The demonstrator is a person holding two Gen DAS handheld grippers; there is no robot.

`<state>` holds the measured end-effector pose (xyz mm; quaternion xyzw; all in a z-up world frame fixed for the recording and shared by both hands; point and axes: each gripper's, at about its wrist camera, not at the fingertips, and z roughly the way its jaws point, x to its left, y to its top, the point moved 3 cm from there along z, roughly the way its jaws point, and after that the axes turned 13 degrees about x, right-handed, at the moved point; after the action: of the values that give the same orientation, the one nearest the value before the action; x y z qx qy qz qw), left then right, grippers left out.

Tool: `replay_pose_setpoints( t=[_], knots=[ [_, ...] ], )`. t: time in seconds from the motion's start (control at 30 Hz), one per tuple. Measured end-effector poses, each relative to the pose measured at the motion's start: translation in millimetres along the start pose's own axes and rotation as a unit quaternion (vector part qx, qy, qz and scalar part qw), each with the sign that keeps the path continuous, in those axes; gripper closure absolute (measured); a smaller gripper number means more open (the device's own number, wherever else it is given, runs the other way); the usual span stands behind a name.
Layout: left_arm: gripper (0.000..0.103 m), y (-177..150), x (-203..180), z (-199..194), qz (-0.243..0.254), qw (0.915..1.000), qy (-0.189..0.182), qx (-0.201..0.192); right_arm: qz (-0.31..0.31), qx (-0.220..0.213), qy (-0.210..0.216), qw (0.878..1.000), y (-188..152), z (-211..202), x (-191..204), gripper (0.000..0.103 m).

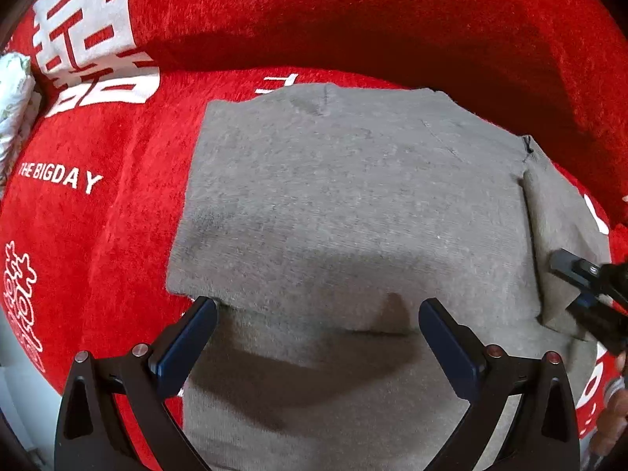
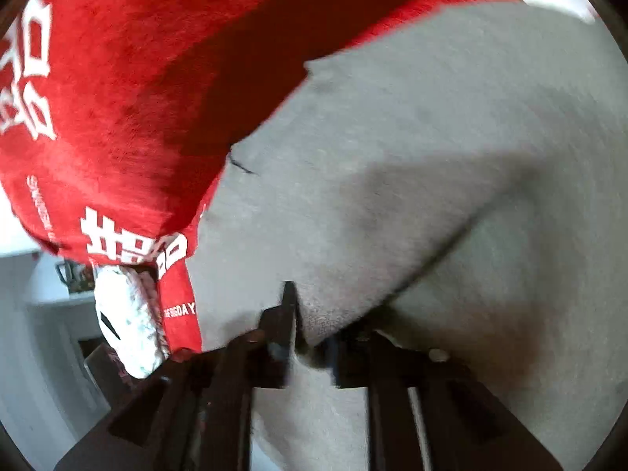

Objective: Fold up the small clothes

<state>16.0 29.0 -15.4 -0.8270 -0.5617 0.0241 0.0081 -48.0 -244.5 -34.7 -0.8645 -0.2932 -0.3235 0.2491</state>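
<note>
A grey knit garment lies folded flat on a red plush cover. Its upper layer overlaps a lower one near the front. My left gripper points down over the front part of the garment, open wide, with nothing between its fingers. My right gripper enters from the right edge at a narrow side flap of the garment. In the blurred right wrist view the garment fills the right side. A folded edge of it sits between the parted fingers of my right gripper, which look loose on it.
The red cover carries white printed characters and lettering, and rises into a shaded backrest behind. A white patterned cloth lies at the far left, and the same kind of cloth shows under the cover's edge. A person's hand is at the lower right.
</note>
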Motion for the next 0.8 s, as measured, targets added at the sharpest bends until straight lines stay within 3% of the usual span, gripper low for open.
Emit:
replay_pose_setpoints(
  t=[0.03,0.2,0.27,0.3,0.37,0.53,0.63,0.7,0.8],
  knots=[
    [0.0,0.3,0.9,-0.5,-0.001,1.0,-0.005,0.0,0.005,-0.012,0.01,1.0,-2.8,-8.2,-3.0,0.049],
    [0.0,10.5,11.9,-1.4,-0.019,0.9964,-0.082,0.009,0.058,-0.094,0.025,0.994,4.3,-46.8,-23.0,0.047],
    [0.0,15.6,17.0,-3.3,-0.027,0.9922,-0.121,0.012,0.055,-0.103,0.005,0.993,17.0,-47.3,-15.4,0.072],
    [0.0,18.6,19.3,-4.2,-0.029,0.9896,-0.14,0.012,0.038,-0.101,-0.008,0.994,21.3,-45.2,-9.7,0.091],
    [0.0,25.1,23.9,-4.5,-0.032,0.9834,-0.178,0.014,-0.002,-0.093,-0.026,0.995,25.7,-37.8,7.1,0.092],
    [0.0,38.1,30.9,2.9,-0.047,0.9524,-0.299,0.037,-0.155,-0.035,-0.047,0.986,12.8,8.9,80.5,0.092],
    [0.0,43.5,28.3,11.7,-0.056,0.9315,-0.355,0.055,-0.228,0.019,-0.069,0.971,-7.9,46.6,108.2,0.092],
    [0.0,43.1,20.2,12.9,-0.051,0.9282,-0.363,0.061,-0.254,0.05,-0.084,0.962,-21.1,62.1,111.1,0.088],
    [0.0,45.3,11.3,15.4,-0.039,0.9334,-0.352,0.061,-0.264,0.097,-0.112,0.953,-35.6,86.6,103.4,0.088]
  ],
)
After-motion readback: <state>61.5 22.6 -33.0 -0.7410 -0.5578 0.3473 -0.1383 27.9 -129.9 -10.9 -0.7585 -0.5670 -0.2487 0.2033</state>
